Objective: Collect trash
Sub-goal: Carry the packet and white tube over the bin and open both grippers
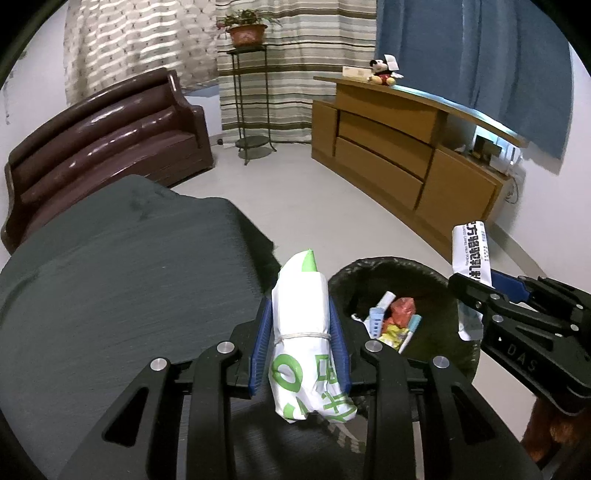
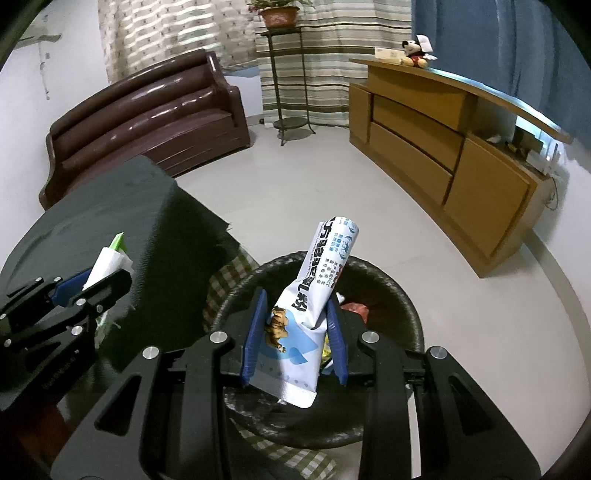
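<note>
trash in both grips, bin (image 2: 413,317) just below.
my left gripper (image 1: 301,343) has its jaws pinched on a light, soft white-green bag (image 1: 301,332); my right gripper (image 2: 295,332) clamps a crinkly blue-white packet (image 2: 314,295) mid-body. left view shows wrappers inside; right view hides them.

Dark brown glossy sofa (image 1: 107,136) against pale wall, left. Metal plant stand (image 1: 251,99) beside it, terracotta pot (image 1: 246,34) with leafy plant on top. Striped curtain (image 1: 295,74) behind stand; blue curtain (image 1: 472,66) right. Wooden cabinet (image 1: 399,155) along right wall; plush mouse toy (image 1: 384,72) and small box (image 1: 355,72) on top. Pale floor (image 1: 314,206). Dark grey cloth (image 1: 122,266) over counter, checked cloth (image 2: 229,288) beneath.
</note>
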A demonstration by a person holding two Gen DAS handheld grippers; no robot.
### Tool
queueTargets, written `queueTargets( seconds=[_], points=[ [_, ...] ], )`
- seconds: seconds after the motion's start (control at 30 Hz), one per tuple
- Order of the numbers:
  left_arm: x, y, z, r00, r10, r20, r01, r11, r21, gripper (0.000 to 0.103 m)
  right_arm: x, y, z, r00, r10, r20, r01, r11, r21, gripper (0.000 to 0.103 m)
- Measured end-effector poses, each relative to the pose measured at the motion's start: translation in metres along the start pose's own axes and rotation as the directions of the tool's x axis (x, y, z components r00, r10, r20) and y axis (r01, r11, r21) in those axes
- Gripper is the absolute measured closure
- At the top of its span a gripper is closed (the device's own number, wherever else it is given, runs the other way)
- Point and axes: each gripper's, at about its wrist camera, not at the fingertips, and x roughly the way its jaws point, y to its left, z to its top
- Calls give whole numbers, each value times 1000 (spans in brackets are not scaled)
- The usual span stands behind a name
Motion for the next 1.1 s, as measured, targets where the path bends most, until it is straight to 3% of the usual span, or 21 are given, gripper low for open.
queueTargets(
  seconds=[0.57,0.87,0.93,1.1],
  points=[
    [28,-40,9,1000,-24,-13,24,998,49,72,13,-36,-6,1000,-11,-20,13,998,66,72],
    [32,-41,9,999,-27,-26,29,998,47,70,19,-44,-8,999,-24,-37,28,995,95,70],
    [32,-42,9,999,-28,-30,29,999,45,64,20,-45,-8,999,-28,-37,32,994,102,59],
    [30,-44,9,1000,-18,-23,19,999,42,49,20,-46,-9,999,-32,-35,36,994,106,58]
  ],
)
